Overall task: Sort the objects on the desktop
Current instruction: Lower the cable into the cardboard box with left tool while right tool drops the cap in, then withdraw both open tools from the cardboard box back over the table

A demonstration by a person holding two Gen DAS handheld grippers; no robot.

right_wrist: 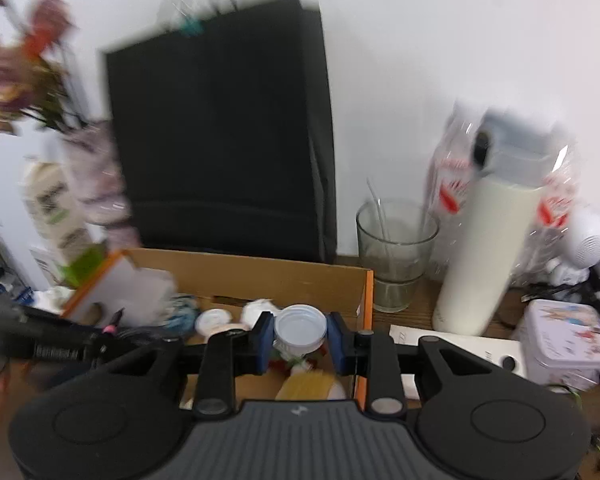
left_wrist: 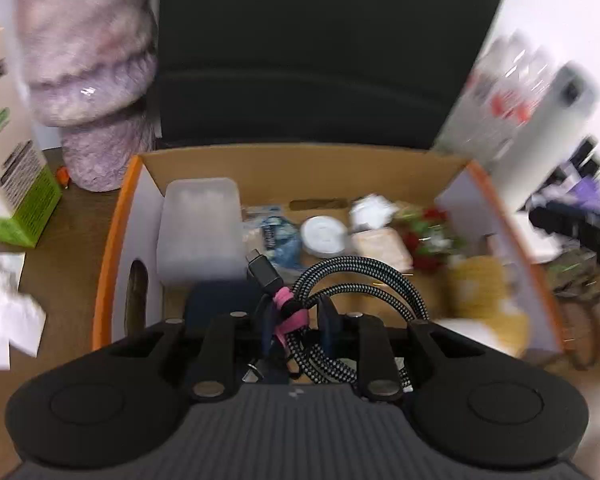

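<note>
A: Why is the left tongs (left_wrist: 296,320) hanging over the cardboard box (left_wrist: 300,164)?

B: I'd judge it's bringing the braided cable (left_wrist: 360,280) to be dropped in. The tongs pinch the coil at its pink tie (left_wrist: 288,308), so the stiff black-and-white loops arch out to the right without unravelling.

A: And the right tongs (right_wrist: 300,338)?

B: They're pinching a small white plastic bottle (right_wrist: 300,330), round and ribbed at the cap, squeezed by its sides above the box's near right part.

A: What's already in the box?

B: A frosted, soft-cornered plastic case (left_wrist: 200,228) at the left, a round white lid (left_wrist: 324,236), crinkly wrappers. To the right on the wooden tabletop (right_wrist: 496,316) stand a clear glass (right_wrist: 396,248) and a smooth cream tumbler (right_wrist: 488,256), both untouched.
</note>
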